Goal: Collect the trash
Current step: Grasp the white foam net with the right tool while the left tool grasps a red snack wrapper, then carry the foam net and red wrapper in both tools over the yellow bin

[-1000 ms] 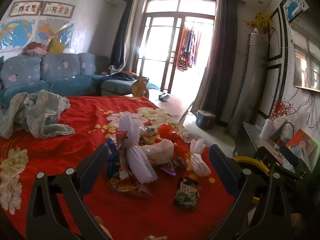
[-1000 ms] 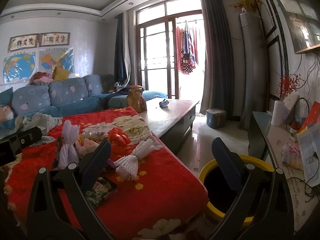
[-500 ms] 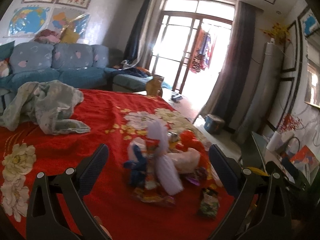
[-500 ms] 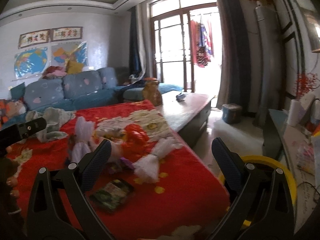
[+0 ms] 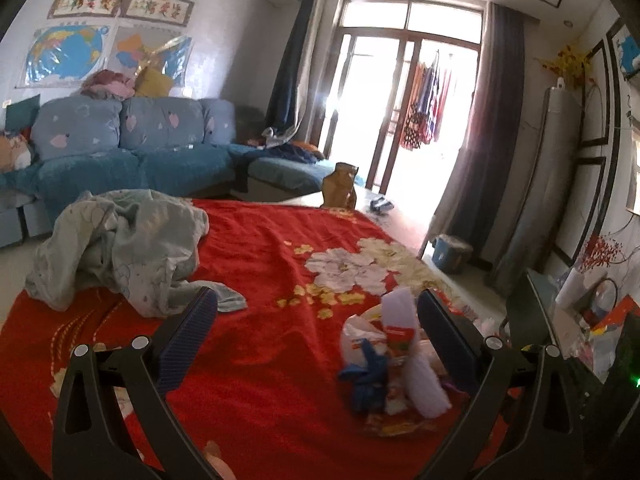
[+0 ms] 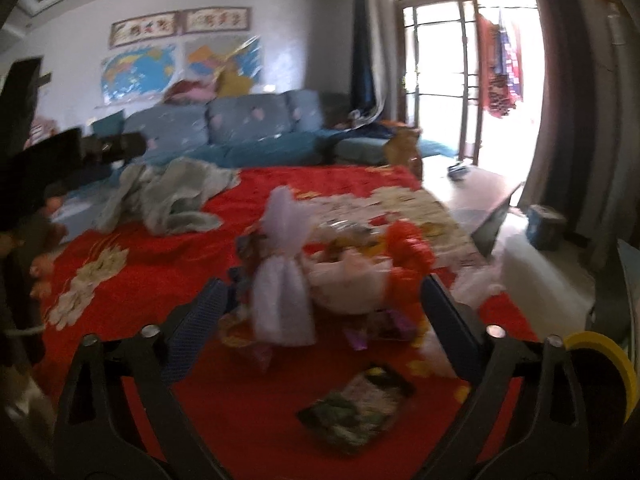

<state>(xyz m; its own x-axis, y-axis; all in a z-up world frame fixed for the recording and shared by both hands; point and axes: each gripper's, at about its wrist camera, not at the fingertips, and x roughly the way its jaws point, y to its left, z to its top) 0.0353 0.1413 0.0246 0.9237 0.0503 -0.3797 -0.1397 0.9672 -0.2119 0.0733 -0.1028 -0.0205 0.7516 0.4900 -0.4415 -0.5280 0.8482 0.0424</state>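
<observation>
A heap of trash (image 5: 390, 364) lies on a red flowered cloth (image 5: 272, 264): white paper wads, blue and coloured wrappers. My left gripper (image 5: 316, 320) is open and empty, above the cloth, with the heap by its right finger. In the right wrist view the heap (image 6: 320, 276) shows a white wad (image 6: 285, 280), a red plastic piece (image 6: 410, 250) and a dark green packet (image 6: 360, 408) lying nearer. My right gripper (image 6: 320, 312) is open and empty, facing the heap. The yellow rim of a bin (image 6: 610, 356) shows at the lower right.
A crumpled pale green garment (image 5: 120, 248) lies at the cloth's left. A blue sofa (image 5: 132, 152) stands behind. A low table (image 6: 472, 188) with a brown bag (image 5: 340, 186) is at the far right. A small blue bucket (image 5: 450, 252) stands on the floor.
Both views have swung left. The heap has shifted to the right in the left wrist view and towards the middle in the right wrist view. Both grippers stay open.
</observation>
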